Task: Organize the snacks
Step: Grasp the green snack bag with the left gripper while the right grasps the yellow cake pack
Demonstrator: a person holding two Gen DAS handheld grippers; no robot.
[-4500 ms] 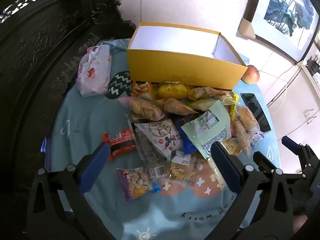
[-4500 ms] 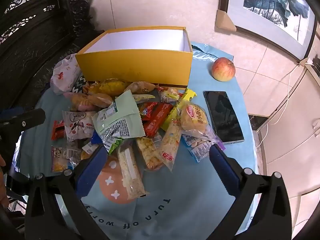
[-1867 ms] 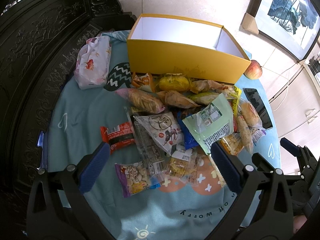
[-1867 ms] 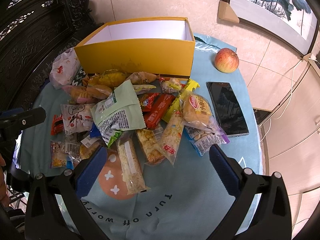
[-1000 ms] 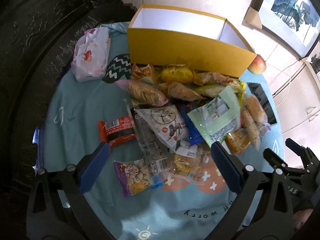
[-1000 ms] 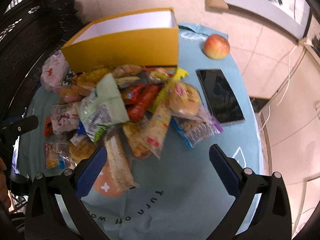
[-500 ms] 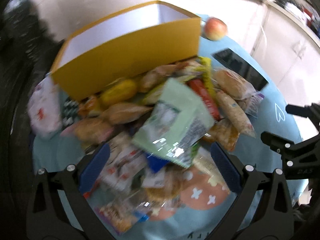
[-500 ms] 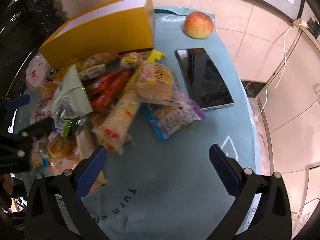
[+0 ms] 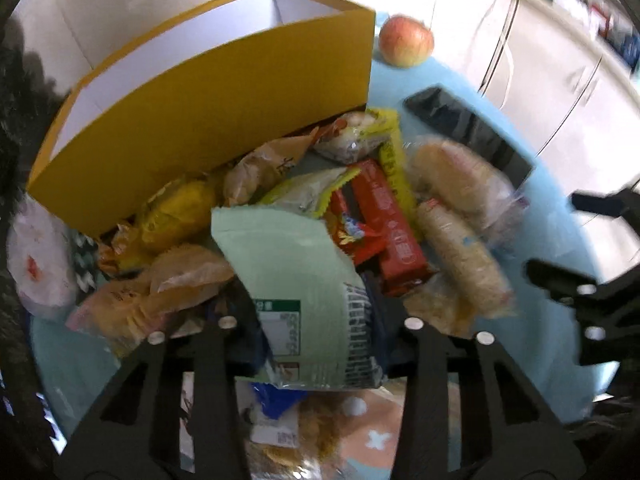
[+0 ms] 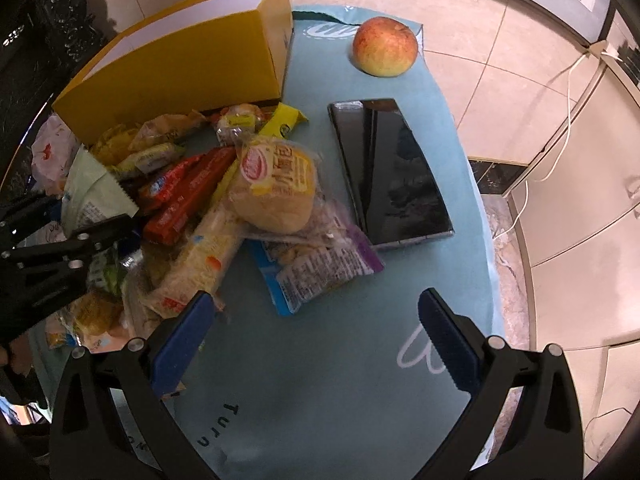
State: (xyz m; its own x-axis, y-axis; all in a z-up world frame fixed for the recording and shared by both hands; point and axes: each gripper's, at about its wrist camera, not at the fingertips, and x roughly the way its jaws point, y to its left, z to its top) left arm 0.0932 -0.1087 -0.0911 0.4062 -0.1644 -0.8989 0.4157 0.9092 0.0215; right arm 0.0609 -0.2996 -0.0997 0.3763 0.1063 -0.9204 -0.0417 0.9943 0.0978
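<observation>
pale green snack pouch (image 9: 296, 280) | flat, printed label | between left gripper (image 9: 316, 336) fingers

One open yellow cardboard box (image 10: 180, 68), one red-yellow apple (image 10: 385, 46), one black slab phone (image 10: 390, 170), two red wrapped bars (image 10: 188, 196), one pale green foil pouch (image 9: 296, 280), one round bun in clear wrap (image 10: 276, 188).

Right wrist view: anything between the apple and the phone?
No. In the right wrist view only bare teal tablecloth lies between the apple and the phone; the snack pile sits off to the left.
</observation>
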